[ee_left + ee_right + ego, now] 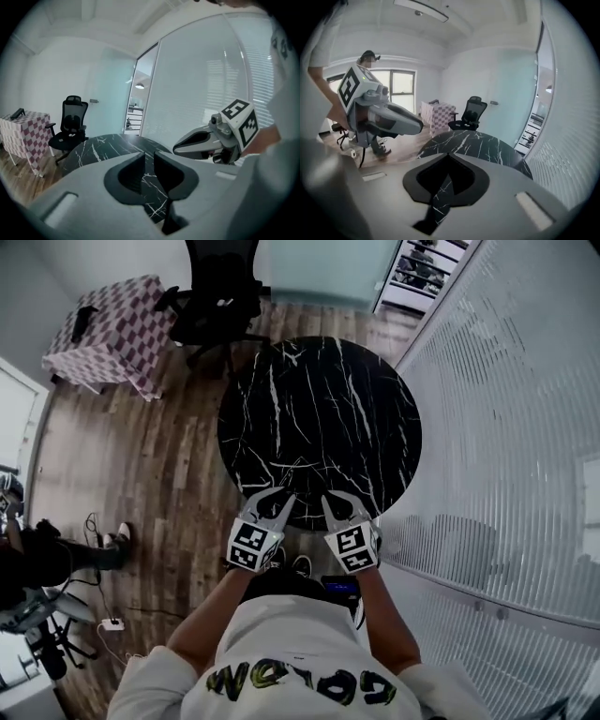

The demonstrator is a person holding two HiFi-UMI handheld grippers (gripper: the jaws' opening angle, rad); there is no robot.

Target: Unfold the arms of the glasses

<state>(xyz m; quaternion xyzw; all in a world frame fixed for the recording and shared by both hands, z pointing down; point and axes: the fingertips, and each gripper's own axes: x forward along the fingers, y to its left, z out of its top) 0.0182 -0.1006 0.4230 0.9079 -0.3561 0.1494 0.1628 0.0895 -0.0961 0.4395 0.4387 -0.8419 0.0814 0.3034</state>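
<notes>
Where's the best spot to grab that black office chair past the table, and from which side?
Probably an armrest of the black office chair, coming from above: it is a slim bar standing clear of the seat, thin enough to pinch. The backrest and seat look too broad.

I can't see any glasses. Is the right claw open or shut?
Shut. The right gripper has its jaw tips touching, with nothing between them.

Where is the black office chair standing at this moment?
In the head view, the black office chair stands at the top, just beyond the far edge of the round black marble table, with the checkered-cloth table to its left.
</notes>
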